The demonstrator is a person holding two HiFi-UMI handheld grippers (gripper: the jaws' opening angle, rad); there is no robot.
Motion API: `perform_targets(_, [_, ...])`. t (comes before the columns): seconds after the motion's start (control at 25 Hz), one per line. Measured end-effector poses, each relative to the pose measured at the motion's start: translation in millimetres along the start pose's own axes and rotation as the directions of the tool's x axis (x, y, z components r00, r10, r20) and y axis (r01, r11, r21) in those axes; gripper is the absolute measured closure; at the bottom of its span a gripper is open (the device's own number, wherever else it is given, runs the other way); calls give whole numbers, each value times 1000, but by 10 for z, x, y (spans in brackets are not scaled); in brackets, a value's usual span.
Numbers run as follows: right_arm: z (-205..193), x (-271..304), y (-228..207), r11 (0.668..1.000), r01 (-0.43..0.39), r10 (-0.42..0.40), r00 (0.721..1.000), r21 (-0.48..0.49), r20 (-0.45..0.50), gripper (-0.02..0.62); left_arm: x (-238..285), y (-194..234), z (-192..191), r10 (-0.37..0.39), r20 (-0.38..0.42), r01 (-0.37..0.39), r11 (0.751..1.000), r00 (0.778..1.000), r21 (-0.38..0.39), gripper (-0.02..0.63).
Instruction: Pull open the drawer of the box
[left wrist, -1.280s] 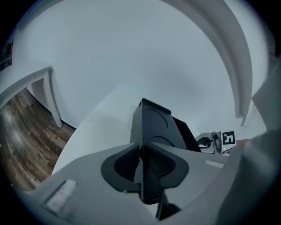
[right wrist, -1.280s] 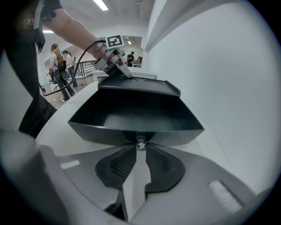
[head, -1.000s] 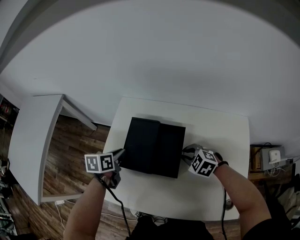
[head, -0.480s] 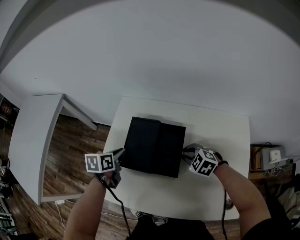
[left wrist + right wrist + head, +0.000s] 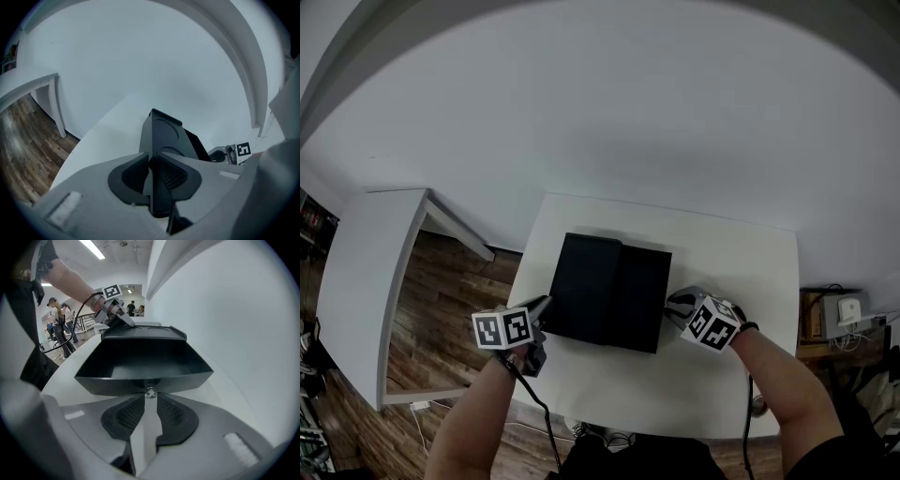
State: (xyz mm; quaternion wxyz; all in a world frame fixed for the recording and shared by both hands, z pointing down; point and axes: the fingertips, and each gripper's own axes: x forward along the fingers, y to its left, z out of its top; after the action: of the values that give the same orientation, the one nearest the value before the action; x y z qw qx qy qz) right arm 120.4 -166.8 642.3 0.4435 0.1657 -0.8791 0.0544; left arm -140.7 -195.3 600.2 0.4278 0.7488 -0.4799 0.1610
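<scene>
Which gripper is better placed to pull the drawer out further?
The right gripper: its opening fingers flank the drawer's knob. The left gripper is clamped on the box's opposite end, steadying it.

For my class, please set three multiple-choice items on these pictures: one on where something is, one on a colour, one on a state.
1. Where does the box stand?
A. on the white table
B. on a chair
C. on a wall shelf

2. What colour is the box?
A. white
B. black
C. red

3. In what state is the drawer of the box?
A. pushed in flush
B. pulled out and empty
C. pulled out and full of things

Answers:
1 A, as the head view shows the box lying on the white tabletop.
2 B, as its top and sides are black in every view.
3 B, as the right gripper view looks into the drawer's bare inside, which stands clear of the box.
</scene>
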Motion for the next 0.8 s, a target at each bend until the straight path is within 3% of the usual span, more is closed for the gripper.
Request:
perform_targets(0.08, [-16,-65,12,1000,7,-7,1000,11,3,517,-17,5,9,-15,24,16,1000,1000,-16,541])
perform_targets(0.2, [-76,-203,16,998,33,-34,999,62,18,521,-73,10,56,-22,52,21,1000,998,22,543])
perform_targets(0.4, [-214,-521,-81,964,158,-172,984,216,50,591,-394,164,61,-39,121,37,999,992,17,546])
perform_targets(0.44, [-234,-598,-84,949,173,-196,979,263,61,591,-475,203,29,-45,122,44,999,992,14,600])
perform_targets(0.6, [-306,-898,-28,859,219,-294,951,462,96,591,-835,425,-119,-59,135,61,998,989,-13,601])
perform_targets(0.8, [-345,-1213,293,697,202,-398,907,688,137,591,-1286,547,-417,-115,111,119,993,987,-24,601])
